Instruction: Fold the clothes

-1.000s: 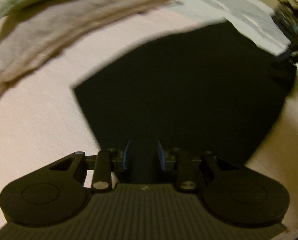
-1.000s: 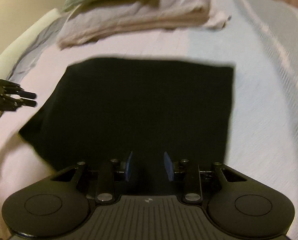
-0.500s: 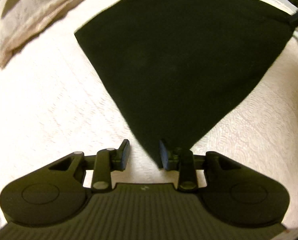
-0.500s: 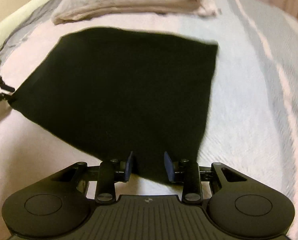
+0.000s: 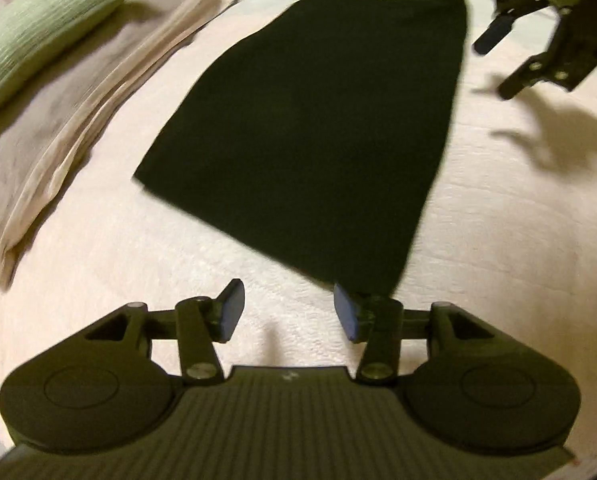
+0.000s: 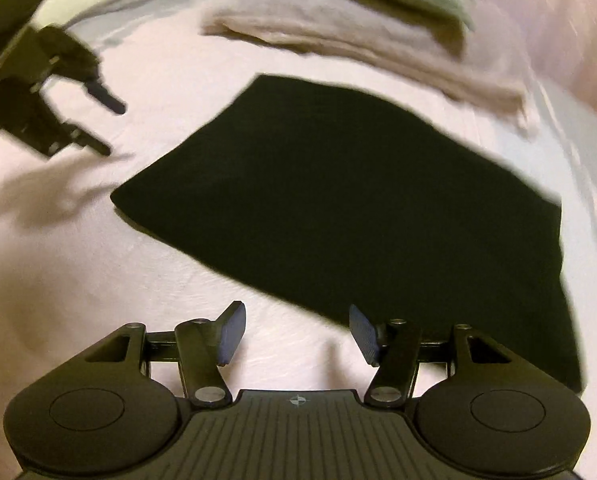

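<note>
The left gripper (image 5: 284, 310) is being held with its blue-padded fingers (image 5: 230, 312) apart, nothing lying between them but bare bedspread (image 5: 118, 260); its jaws have just been opening. The near corner of the black garment (image 5: 318, 132) is being seen just behind the right-hand finger, at about one o'clock from the gap, whether touching cannot be told. From there the garment is lying flat and folded, stretching toward twelve o'clock. At ten o'clock a stack of folded beige cloths (image 5: 58, 132) is resting on the bed, with a green pillow (image 5: 38, 28) beyond it at eleven o'clock. At two o'clock the right gripper (image 5: 494, 64) is being held above the bedspread, apart from the garment.

In the right wrist view, the right gripper (image 6: 296, 334) is also being held with its jaws wide and empty, these too having just been opening. The black garment (image 6: 358, 200) is lying just beyond the fingertips, from twelve to three o'clock. The left gripper (image 6: 112, 128) is being seen at ten o'clock, the beige stack (image 6: 358, 48) at one o'clock. No brand, label or readable writing is being shown; only a small unreadable mark is sitting on each gripper's ribbed body.
</note>
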{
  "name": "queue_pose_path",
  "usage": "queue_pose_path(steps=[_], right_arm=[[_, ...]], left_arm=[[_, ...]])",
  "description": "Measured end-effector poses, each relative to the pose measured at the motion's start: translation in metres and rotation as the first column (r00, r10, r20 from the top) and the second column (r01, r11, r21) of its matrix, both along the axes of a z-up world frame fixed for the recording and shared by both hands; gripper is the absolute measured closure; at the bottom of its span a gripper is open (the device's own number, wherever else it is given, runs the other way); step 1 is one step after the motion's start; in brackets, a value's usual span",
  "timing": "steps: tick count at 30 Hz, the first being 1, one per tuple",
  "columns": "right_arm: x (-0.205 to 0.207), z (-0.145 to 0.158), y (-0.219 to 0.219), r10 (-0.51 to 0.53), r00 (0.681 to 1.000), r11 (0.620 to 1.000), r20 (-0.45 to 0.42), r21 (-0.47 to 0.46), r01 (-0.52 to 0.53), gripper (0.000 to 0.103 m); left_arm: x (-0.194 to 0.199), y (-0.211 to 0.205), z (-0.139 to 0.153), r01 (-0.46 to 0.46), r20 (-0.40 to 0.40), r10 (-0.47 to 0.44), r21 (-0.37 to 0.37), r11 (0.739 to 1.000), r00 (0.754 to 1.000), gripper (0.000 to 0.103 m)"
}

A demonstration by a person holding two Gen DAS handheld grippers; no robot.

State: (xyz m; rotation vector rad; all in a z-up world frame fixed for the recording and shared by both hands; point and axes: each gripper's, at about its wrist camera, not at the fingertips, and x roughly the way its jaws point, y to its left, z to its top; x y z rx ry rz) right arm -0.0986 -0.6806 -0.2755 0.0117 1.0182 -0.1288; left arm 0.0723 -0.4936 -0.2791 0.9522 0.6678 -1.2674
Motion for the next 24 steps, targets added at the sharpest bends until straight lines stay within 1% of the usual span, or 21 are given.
queue_pose_path(steps=[4,6,7,8,10,11,12,13,14,15,16,17,18,19,20,22,24], right_arm=[[-0.003,0.003,-0.006,-0.152,0.988,0.988,-0.018,0.033,0.153,0.048],[-0.01,0.007,-0.022,-0.256,0.966,0.965,-0.013,0.049,0.257,0.048],[-0.016,0.008,-0.035,-0.326,0.945,0.943,-0.007,0.067,0.325,0.048],[-0.024,0.013,-0.046,-0.397,0.918,0.914,-0.002,0.088,0.396,0.048],[-0.039,0.015,-0.073,-0.53,0.848,0.839,0.003,0.15,0.523,0.048],[-0.049,0.015,-0.09,-0.604,0.797,0.784,0.007,0.181,0.593,0.048],[-0.056,0.014,-0.102,-0.654,0.756,0.741,0.006,0.202,0.64,0.048],[-0.065,0.011,-0.118,-0.713,0.701,0.681,-0.001,0.238,0.693,0.048],[-0.071,0.007,-0.13,-0.754,0.657,0.631,-0.01,0.271,0.727,0.048],[-0.076,0.005,-0.142,-0.781,0.624,0.593,-0.019,0.291,0.751,0.048],[-0.081,0.005,-0.153,-0.789,0.614,0.58,-0.026,0.3,0.757,0.048],[-0.086,0.007,-0.161,-0.782,0.622,0.586,-0.028,0.306,0.75,0.048],[-0.087,0.01,-0.168,-0.766,0.643,0.606,-0.022,0.31,0.733,0.048],[-0.087,0.013,-0.173,-0.74,0.673,0.638,-0.01,0.307,0.706,0.048],[-0.088,0.018,-0.176,-0.709,0.705,0.673,0.0,0.297,0.677,0.048],[-0.083,0.024,-0.174,-0.643,0.766,0.742,0.017,0.264,0.617,0.048],[-0.071,0.025,-0.154,-0.522,0.852,0.841,0.039,0.189,0.506,0.048]], left_arm=[[-0.009,-0.004,-0.003,0.031,-0.021,-0.031,-0.006,0.999,0.999,0.057],[-0.008,-0.016,-0.003,0.046,-0.034,-0.046,-0.007,0.999,0.998,0.054],[-0.011,-0.021,-0.001,0.048,-0.046,-0.049,-0.002,0.999,0.998,0.053],[-0.014,-0.032,0.001,0.051,-0.059,-0.05,0.003,0.999,0.997,0.052],[-0.014,-0.057,0.009,0.061,-0.08,-0.06,0.009,0.998,0.995,0.051],[-0.015,-0.075,0.014,0.065,-0.091,-0.064,0.016,0.998,0.994,0.049],[-0.017,-0.092,0.018,0.069,-0.098,-0.067,0.025,0.997,0.993,0.047],[-0.019,-0.112,0.022,0.078,-0.101,-0.075,0.032,0.996,0.992,0.046],[-0.022,-0.132,0.025,0.086,-0.099,-0.082,0.034,0.996,0.992,0.046],[-0.027,-0.15,0.027,0.091,-0.095,-0.087,0.033,0.995,0.992,0.046],[-0.032,-0.168,0.029,0.098,-0.087,-0.094,0.031,0.995,0.992,0.046],[-0.038,-0.185,0.03,0.105,-0.076,-0.103,0.027,0.994,0.992,0.046],[-0.043,-0.198,0.031,0.109,-0.062,-0.108,0.019,0.994,0.992,0.046],[-0.046,-0.206,0.032,0.109,-0.052,-0.108,0.01,0.994,0.993,0.046],[-0.05,-0.213,0.032,0.102,-0.039,-0.102,-0.001,0.995,0.994,0.044],[-0.056,-0.212,0.03,0.09,-0.032,-0.09,-0.007,0.996,0.995,0.044],[-0.054,-0.201,0.027,0.078,-0.041,-0.078,-0.007,0.997,0.996,0.044]])
